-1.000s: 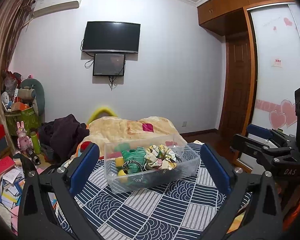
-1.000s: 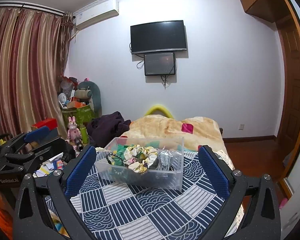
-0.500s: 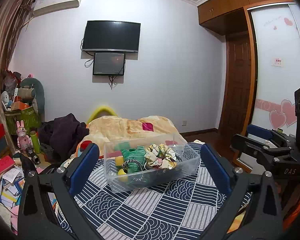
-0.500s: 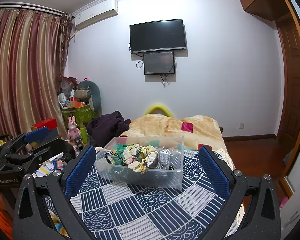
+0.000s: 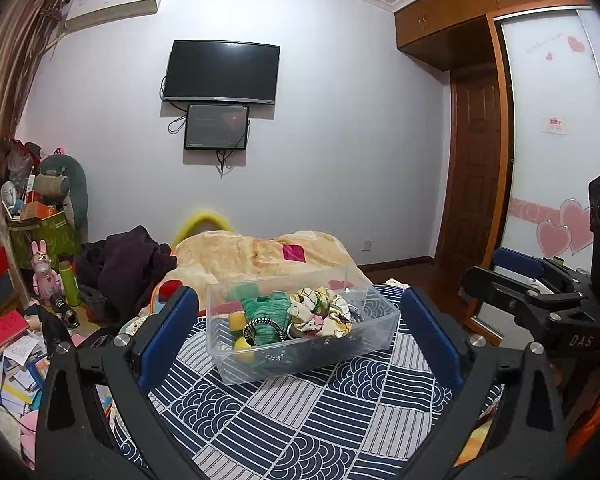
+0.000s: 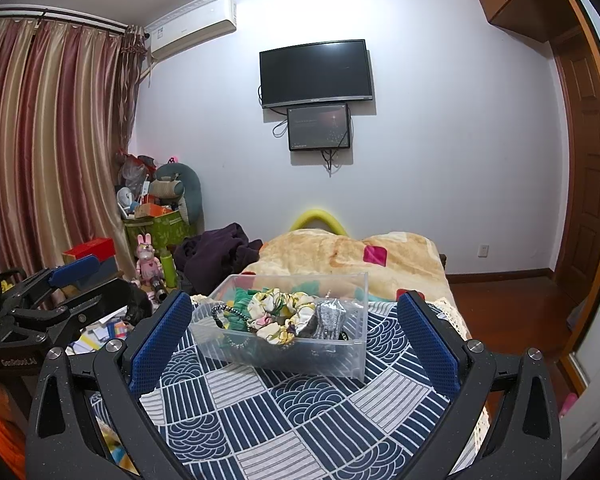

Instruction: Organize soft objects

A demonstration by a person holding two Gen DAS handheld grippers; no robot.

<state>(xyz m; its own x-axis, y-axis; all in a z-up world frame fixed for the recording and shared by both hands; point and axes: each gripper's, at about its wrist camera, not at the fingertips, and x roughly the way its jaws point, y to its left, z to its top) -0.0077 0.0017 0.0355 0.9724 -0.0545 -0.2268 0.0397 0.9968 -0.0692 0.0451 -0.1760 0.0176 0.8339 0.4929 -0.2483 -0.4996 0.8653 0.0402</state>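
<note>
A clear plastic bin stands on a blue and white patterned bedspread. It holds several soft items: a floral scrunchie, green fabric, yellow balls, a beaded band and a silver scrunchie. My left gripper is open and empty, held back from the bin. My right gripper is open and empty, also short of the bin. Each gripper shows at the edge of the other's view.
A beige blanket lies behind the bin, with dark clothes beside it. Toys, boxes and papers clutter the floor at left. A wooden door and wardrobe are at right. A TV hangs on the wall.
Both views have shifted only slightly. The bin and both grippers stand almost as before.
</note>
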